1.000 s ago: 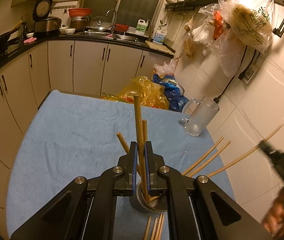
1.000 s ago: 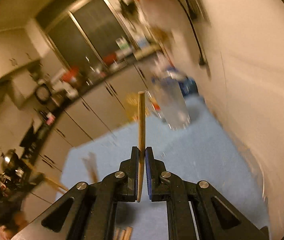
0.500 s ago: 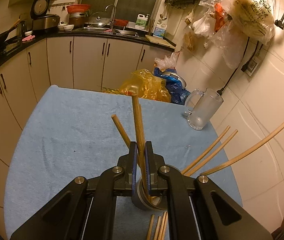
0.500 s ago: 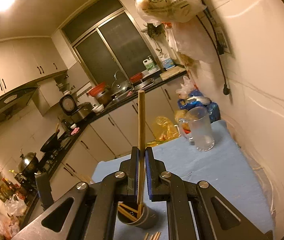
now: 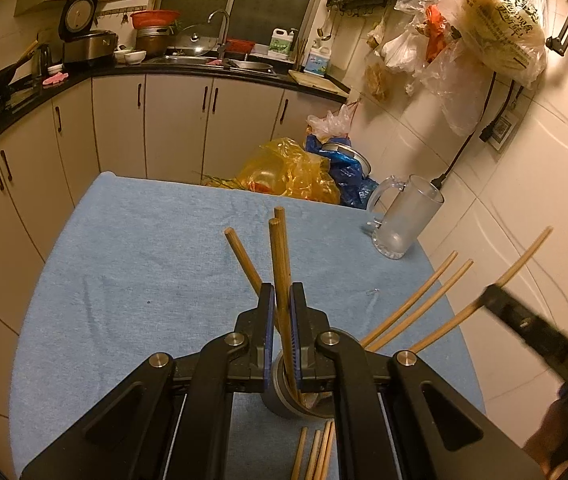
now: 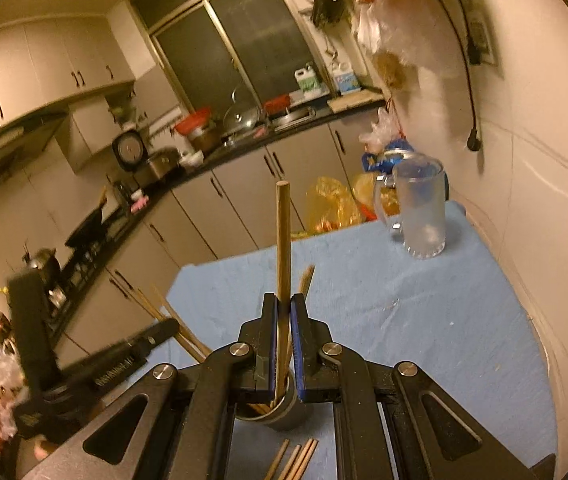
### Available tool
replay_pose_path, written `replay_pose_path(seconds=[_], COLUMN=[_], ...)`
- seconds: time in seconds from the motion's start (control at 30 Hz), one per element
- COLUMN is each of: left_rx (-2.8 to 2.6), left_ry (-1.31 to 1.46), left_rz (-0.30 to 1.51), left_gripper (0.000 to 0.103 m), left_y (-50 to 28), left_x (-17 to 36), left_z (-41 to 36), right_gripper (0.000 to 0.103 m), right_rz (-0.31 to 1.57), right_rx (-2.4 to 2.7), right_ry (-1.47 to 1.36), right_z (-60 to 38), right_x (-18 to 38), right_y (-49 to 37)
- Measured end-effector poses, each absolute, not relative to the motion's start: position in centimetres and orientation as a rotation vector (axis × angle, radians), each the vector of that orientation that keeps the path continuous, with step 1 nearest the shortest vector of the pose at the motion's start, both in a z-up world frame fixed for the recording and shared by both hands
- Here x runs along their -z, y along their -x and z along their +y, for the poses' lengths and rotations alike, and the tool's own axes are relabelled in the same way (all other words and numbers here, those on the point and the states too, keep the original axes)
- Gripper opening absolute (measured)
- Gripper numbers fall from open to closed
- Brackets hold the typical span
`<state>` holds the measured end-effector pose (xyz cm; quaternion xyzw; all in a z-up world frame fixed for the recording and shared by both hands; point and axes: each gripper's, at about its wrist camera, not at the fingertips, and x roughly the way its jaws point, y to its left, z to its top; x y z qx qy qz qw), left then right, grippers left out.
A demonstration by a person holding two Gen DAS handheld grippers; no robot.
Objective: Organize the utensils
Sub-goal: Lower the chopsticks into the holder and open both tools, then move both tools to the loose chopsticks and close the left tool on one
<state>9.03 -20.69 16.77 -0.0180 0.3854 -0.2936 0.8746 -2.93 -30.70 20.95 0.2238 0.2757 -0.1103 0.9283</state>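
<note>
My left gripper is shut on a wooden chopstick whose lower end dips into the grey cup under the jaws. Other chopsticks lean out of the cup to the left and right. The right gripper comes in from the right. In the right wrist view that gripper is shut on a near-upright chopstick, its lower end at the mouth of the cup. The left gripper shows blurred on the left. Loose chopsticks lie on the cloth before the cup.
A blue cloth covers the table. A frosted glass mug stands at the far right corner by the tiled wall. Yellow and blue plastic bags sit beyond the far edge. Kitchen cabinets and a counter run behind.
The right gripper has swung in from the right and rolled, bringing its chopstick closer to the cup. The left gripper has stayed over the cup, still shut on its chopstick.
</note>
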Motion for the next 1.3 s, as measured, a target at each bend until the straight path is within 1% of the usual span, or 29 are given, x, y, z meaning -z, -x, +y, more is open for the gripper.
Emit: replay_pose_path(seconds=[0.23,0.47,0.5,0.53,0.6,0.67,0.8,1.13,1.3], left_rx=[0.622,0.634,0.639,0.640,0.633,0.618,0.597,0.525,0.513], left_ry=[0.034,0.049,0.052,0.053,0.057,0.045,0.022,-0.051,-0.053], left_rz=[0.785,0.756,0.746,0.736,0.707,0.689,0.701,0.856,0.924], left_gripper=[0.007,0.007,0.010,0.019,0.030,0.031,0.031,0.031,0.031], left_y=[-8.1,-6.5,-5.9,-5.4,-4.0,-2.7,0.1,5.4,6.1], left_x=[-17.3,-18.7,-19.0,-19.2,-19.3,-19.0,-16.6,-5.2,-2.1], left_z=[-20.4,-19.0,-18.5,-18.0,-16.7,-15.7,-13.6,-10.5,-9.6], right_gripper=[0.009,0.010,0.010,0.011,0.013,0.018,0.018,0.018,0.018], right_rz=[0.607,0.542,0.536,0.526,0.512,0.511,0.550,0.785,0.845], right_rx=[0.207,0.214,0.214,0.214,0.226,0.234,0.246,0.268,0.245], right_ry=[-0.479,-0.481,-0.484,-0.489,-0.491,-0.503,-0.536,-0.614,-0.597], right_z=[-30.8,-31.0,-30.8,-30.8,-30.7,-30.5,-30.2,-27.6,-26.0], right_x=[-19.6,-21.5,-21.7,-21.8,-21.6,-20.7,-17.8,-6.1,-4.1], right_y=[2.2,4.7,5.1,5.8,7.4,8.8,11.0,14.1,14.2])
